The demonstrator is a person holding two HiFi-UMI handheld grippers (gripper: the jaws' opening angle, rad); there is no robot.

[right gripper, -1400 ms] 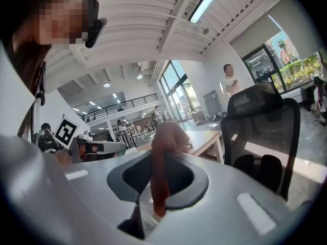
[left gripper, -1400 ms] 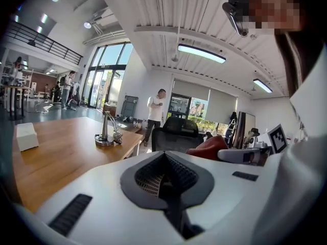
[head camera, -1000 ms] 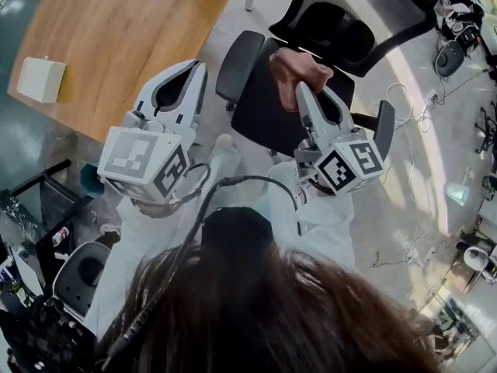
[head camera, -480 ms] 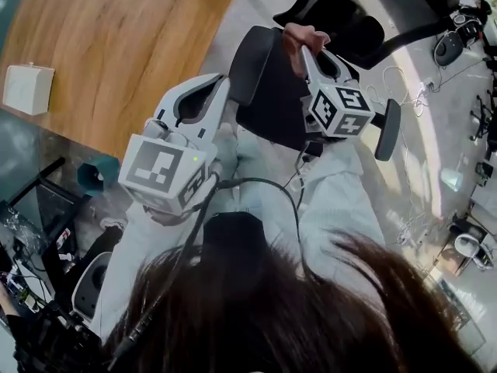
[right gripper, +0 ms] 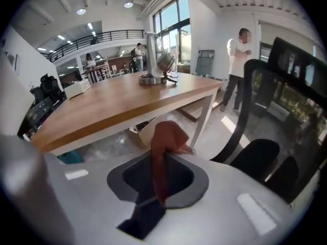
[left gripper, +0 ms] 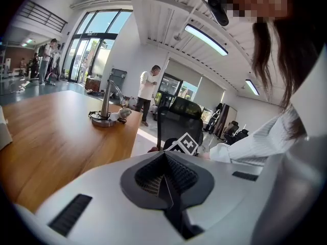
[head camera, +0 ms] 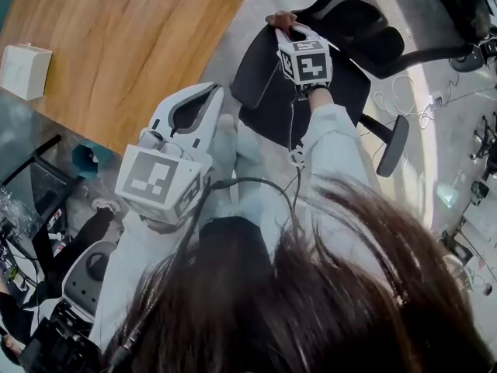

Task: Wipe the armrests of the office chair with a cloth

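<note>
A black office chair [head camera: 342,84] stands ahead of me, its left armrest [head camera: 250,72] near the table and its right armrest [head camera: 396,146] out to the right. My right gripper [head camera: 284,28] reaches over the seat, by the far end of the left armrest, shut on a reddish-brown cloth [head camera: 279,17]. In the right gripper view the cloth [right gripper: 166,137] bunches above the closed jaws of the right gripper [right gripper: 163,160], with the chair back [right gripper: 286,86] at right. I cannot tell whether the cloth touches the armrest. My left gripper [head camera: 203,101] hangs near my body, shut and holding nothing [left gripper: 164,157].
A wooden table [head camera: 116,45] lies left of the chair, with a white box [head camera: 23,70] on it and a metal stand [left gripper: 104,116] farther off. Cables [head camera: 404,99] trail on the floor at right. A black cart [head camera: 35,200] sits low left. A person [left gripper: 148,88] stands beyond the table.
My right gripper has carried the cloth away from me and to the left, from over the seat to the far end of the left armrest. The left gripper has barely shifted.
</note>
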